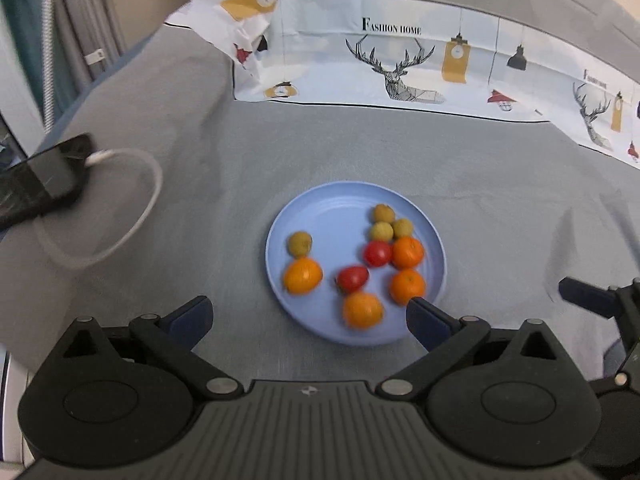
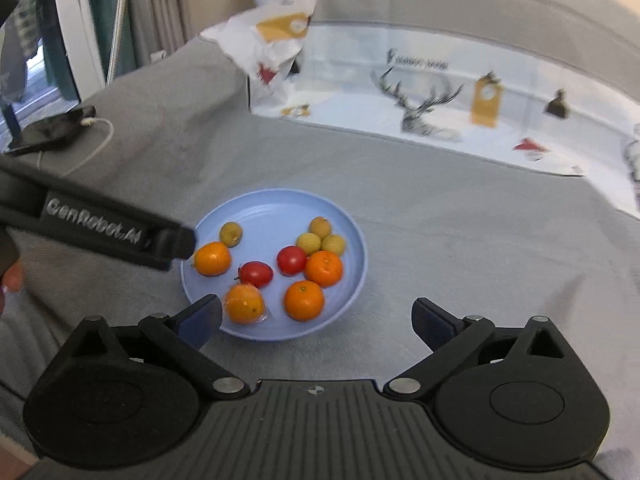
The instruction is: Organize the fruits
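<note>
Fingers (image 1: 426, 318) of the left gripper (image 1: 308, 316) and right gripper (image 2: 316, 316) gaped wide, holding nothing, hovering near the round blue plate (image 1: 320, 208) of oranges (image 1: 303, 276), tomatoes (image 1: 353, 278) and longans (image 1: 300, 243).

fruit crowds plate (image 1: 438, 248) right half; centre-left bare.

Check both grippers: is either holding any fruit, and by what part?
Nothing is held. The left gripper and right gripper both have jaws wide open with nothing between them. All the fruit lies on the blue plate.
</note>
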Demonstrator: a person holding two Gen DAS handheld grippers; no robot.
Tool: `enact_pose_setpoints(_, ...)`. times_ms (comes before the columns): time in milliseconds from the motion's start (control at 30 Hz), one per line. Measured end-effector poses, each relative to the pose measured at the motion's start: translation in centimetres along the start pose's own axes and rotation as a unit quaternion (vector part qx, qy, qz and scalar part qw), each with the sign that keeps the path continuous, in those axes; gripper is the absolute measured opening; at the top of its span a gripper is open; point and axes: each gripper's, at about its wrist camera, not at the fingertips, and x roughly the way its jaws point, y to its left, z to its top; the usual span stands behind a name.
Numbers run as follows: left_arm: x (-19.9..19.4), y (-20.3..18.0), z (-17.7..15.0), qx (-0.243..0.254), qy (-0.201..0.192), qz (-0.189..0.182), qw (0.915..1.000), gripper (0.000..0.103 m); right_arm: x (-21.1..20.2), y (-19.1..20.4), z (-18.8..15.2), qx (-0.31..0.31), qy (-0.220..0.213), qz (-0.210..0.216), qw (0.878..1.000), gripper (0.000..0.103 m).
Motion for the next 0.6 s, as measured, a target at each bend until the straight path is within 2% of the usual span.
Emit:
enact_pose_setpoints(133,-2.4,-0.2,-2.4,-0.004,-0.007,0.008,0.9999,0.103,-3.1,0.7,-1.5,-0.001,-0.028,-0.015,1.0,0.102)
enact_pose_setpoints(300,-4.9,-0.7,-4.1,0.001,-0.027,0.021,0.9994,0.103,-5.5,1.2,-2.6,-0.007,-0.04,-0.026,0.999,0.102)
enact_pose_setpoints(600,-7.8,-1.4,-5.5,0.005,-0.058,0.04,0.9975,0.103,-8.6,1.9,-3.8,-0.02,-0.07,-0.039,0.997,0.102)
